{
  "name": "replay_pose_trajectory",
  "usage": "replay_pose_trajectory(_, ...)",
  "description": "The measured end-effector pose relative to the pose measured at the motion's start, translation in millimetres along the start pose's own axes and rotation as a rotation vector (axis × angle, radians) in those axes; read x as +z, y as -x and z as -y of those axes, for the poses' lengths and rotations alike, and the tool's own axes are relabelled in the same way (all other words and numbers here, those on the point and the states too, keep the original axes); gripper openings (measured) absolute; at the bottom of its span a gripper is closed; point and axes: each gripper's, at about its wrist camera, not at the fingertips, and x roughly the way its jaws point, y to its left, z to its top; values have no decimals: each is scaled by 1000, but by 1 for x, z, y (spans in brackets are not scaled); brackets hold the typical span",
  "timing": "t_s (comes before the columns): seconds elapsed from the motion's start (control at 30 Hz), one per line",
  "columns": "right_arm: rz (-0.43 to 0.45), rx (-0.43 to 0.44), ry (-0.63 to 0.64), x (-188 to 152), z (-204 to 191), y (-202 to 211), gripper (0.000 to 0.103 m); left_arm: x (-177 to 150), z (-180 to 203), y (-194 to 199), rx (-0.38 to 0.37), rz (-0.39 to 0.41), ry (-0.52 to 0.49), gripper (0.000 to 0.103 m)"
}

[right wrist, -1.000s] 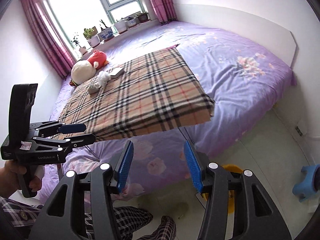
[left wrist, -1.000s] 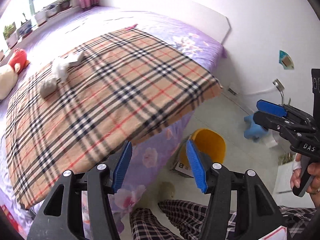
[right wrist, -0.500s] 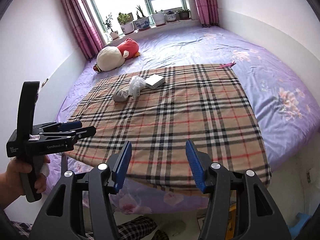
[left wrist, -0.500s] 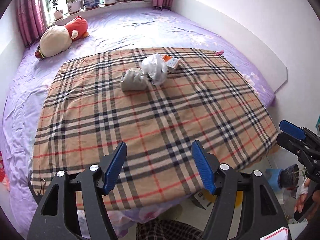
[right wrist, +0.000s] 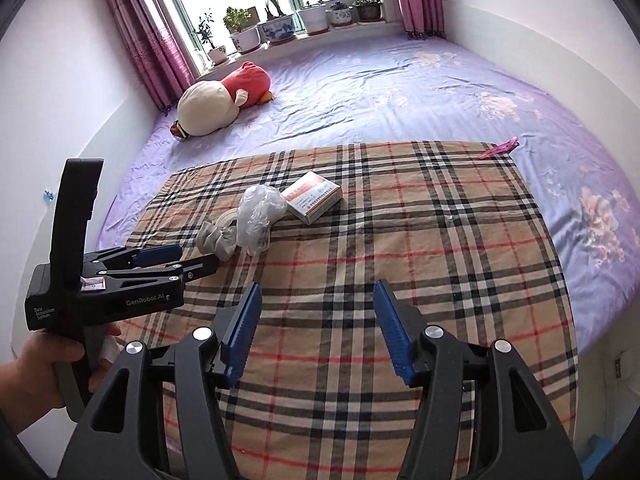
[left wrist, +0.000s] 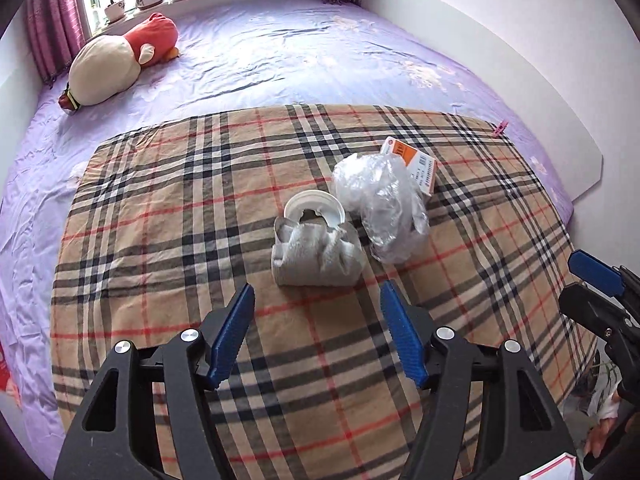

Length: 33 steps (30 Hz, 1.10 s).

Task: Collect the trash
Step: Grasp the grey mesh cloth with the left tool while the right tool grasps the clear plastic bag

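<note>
A small pile of trash lies on the plaid blanket (left wrist: 160, 240): a crumpled grey wad (left wrist: 318, 254), a white round lid (left wrist: 314, 208) behind it, a clear crumpled plastic bag (left wrist: 380, 208) and a white-and-orange box (left wrist: 412, 164). My left gripper (left wrist: 317, 300) hovers just short of the grey wad; its jaws are closing with nothing between them. From the right wrist view the left gripper (right wrist: 196, 258) points at the wad (right wrist: 216, 240), beside the bag (right wrist: 260, 212) and box (right wrist: 314, 196). My right gripper (right wrist: 317, 296) is over bare blanket, its jaws opening, empty.
A red-and-cream plush toy (left wrist: 120, 64) lies on the purple sheet (left wrist: 300, 48) near the window. A pink clip (left wrist: 500, 128) sits at the blanket's far right corner. Potted plants (right wrist: 280, 24) line the sill. A hand (right wrist: 36, 364) holds the left gripper's handle.
Both grippers swung from the floor and bed edge, where a yellow bin showed, to above the blanket. The trash pile now sits close in front of the left gripper.
</note>
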Motion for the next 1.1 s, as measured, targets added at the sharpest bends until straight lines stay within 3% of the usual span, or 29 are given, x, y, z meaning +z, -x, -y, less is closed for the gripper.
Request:
replay_pose_trajectory(0.1,-8,-7,-3,10,1,-12,60,10,-1,-10,-8,-9,-8,63)
replay_pose_trajectory(0.27,-21,-16,-2,23,3,-27,61,13,2,-19,-16,-9,-54,49)
replay_pose_trajectory(0.47,-47,-4,25,37,-4,-50,61,-6,-21,-4,9,2,-43,49)
replay_pose_trajectory(0.73,-80,103,49,44,-41,-80,61,-23,-66,13,55,-3,33,49)
replay_pose_trajectory(0.77,-85,109,43,45,-44,-85,58,-23,-69,14,52,-3,43,49)
replay_pose_trajectory(0.9,-116,138,-3,48,-49,-107,15,-22,-66,14,52,-4,41,48)
replay_pose_trajectory(0.97,-105,138,-5,48,-51,-105,10,-22,-67,14,42,-3,41,48)
replay_pose_trajectory(1.1,-89,127,11,37,-50,-80,9,-24,-68,15,9,-6,46,48)
